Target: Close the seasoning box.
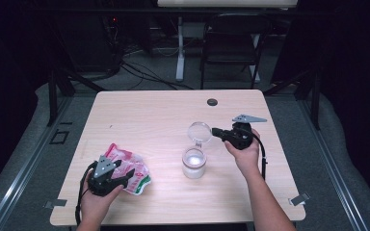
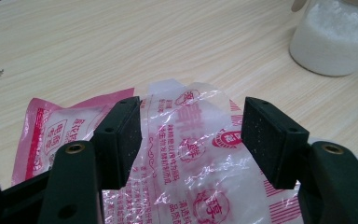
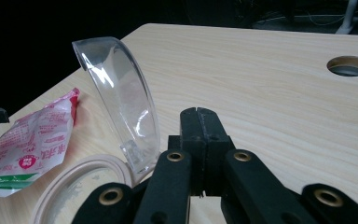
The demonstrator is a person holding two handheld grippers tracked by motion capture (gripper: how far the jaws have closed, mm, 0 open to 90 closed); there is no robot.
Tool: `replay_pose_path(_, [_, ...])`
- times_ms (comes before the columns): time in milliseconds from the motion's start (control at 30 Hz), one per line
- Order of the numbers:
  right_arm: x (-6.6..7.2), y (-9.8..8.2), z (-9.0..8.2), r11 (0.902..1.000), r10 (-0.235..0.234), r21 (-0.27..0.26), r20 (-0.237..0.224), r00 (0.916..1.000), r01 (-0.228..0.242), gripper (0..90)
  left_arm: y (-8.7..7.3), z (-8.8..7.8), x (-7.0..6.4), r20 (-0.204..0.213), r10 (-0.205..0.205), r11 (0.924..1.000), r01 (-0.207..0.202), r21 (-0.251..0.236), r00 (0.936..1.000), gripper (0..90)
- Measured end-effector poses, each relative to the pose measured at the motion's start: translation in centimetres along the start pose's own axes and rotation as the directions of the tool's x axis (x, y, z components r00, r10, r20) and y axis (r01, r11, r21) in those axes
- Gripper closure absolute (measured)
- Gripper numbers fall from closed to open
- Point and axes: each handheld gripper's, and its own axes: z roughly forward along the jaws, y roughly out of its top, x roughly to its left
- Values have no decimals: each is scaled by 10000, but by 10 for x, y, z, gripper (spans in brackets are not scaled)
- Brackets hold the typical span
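Jar (image 1: pixel 194 163) sat mid-table w/ its clear flip lid (image 3: pixel 121 102) already swung up, white granules inside. Right gripper (image 3: pixel 199 122) was clenched on nothing, right beside the lid hinge. Left gripper (image 2: pixel 191 140) had jaws apart around the crumpled pink-printed plastic bag (image 2: pixel 196 154), not pinching yet afaict. So opening's done imo; bag pickup and whatever pouring were left.

Crumpled pink-printed bag (image 1: pixel 127 168) beside open-lidded jar (image 1: pixel 194 162)

a pale wooden table (image 1: pixel 164 115) with a round hole (image 1: pixel 212 102) near its far edge carries a crumpled red-and-clear plastic bag (image 1: pixel 131 168) and an open jar (image 1: pixel 194 162) of white grains.
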Motion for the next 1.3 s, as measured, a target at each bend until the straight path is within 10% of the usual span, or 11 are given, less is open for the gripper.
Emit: replay_pose_path(1300, [3, 5, 9, 9995, 185, -268, -348, 9992, -194, 900, -3, -4, -1, -71, -141, 9998, 140, -154, 9999, 383])
